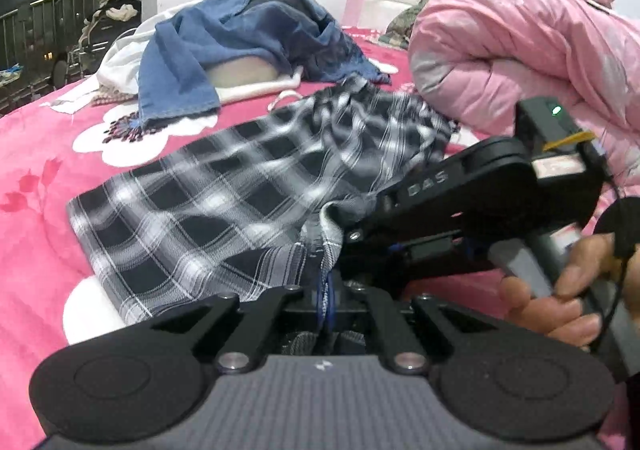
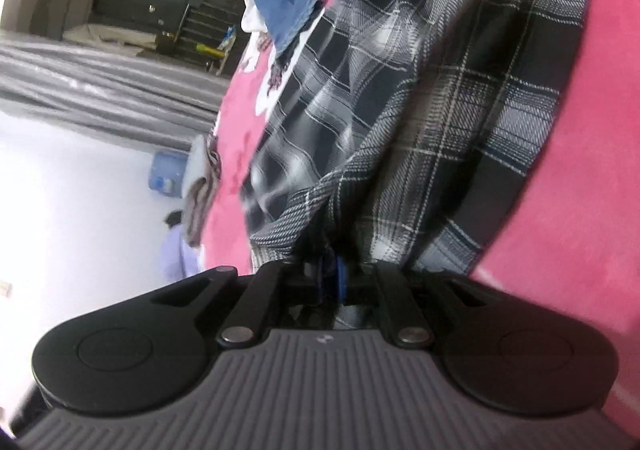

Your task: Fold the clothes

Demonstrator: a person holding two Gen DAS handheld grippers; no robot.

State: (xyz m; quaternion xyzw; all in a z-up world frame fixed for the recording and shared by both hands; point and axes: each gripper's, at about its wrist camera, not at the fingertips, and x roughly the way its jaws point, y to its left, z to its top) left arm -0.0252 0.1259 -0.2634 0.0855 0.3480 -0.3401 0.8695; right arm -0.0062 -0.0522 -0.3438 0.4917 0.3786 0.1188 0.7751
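Grippers, two (left (image 1: 326,290), right (image 2: 330,276)), both clenched on one plaid garment (image 1: 224,201).

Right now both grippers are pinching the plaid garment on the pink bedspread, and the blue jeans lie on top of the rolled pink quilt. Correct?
One thing is off. The blue jeans lie not on the rolled pink quilt but apart from it, draped over a heap of white clothes. The left wrist view shows this. The rest stands: the left gripper and right gripper both pinch the plaid garment on the pink bedspread.
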